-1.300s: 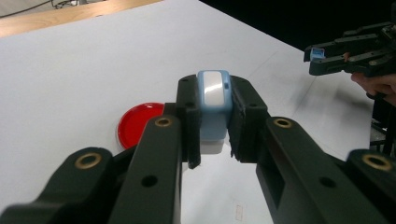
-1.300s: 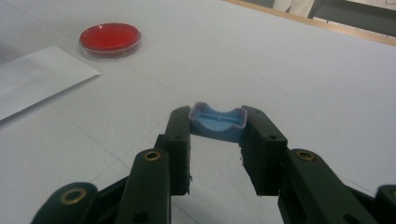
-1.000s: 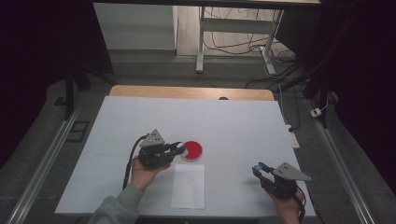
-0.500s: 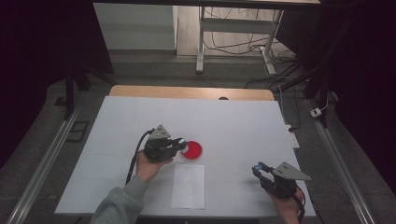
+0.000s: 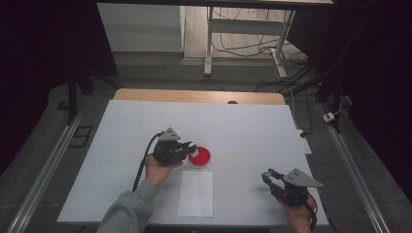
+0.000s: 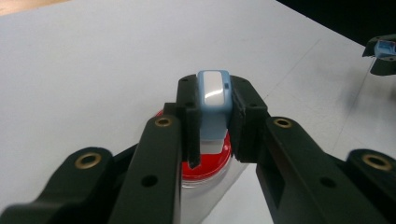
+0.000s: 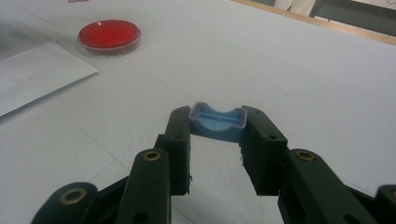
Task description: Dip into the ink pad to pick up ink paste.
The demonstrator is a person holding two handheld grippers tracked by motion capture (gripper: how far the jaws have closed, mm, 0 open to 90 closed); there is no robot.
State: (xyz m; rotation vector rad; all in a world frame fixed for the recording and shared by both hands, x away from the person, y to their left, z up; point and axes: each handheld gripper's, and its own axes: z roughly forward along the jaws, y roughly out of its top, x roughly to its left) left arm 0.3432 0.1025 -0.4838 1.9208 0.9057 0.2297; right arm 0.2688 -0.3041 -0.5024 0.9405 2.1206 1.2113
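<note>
Left tool (image 6: 212, 109) clamped on a small light-blue plastic stamp-like block with a white face (image 6: 212, 93), poised right over the round clear dish of red stuff (image 6: 208, 163). Right tool (image 7: 217, 123) clenched on the matching light-blue plastic cap with a curved hollow (image 7: 217, 121), well off from the dish and low over the white surface (image 7: 299, 70). Best bet for this step, probably: bring the block straight down, face flat to the red, light touch only, no dragging, since the dish looks light enough to skid. Worth parking the cap hand where it is and out of the way. White paper sheet (image 5: 196, 193) lying just behind the left tool, nearer the person, likely next in line. Count: two tools, one block, one cap, one red dish, one sheet.
</note>
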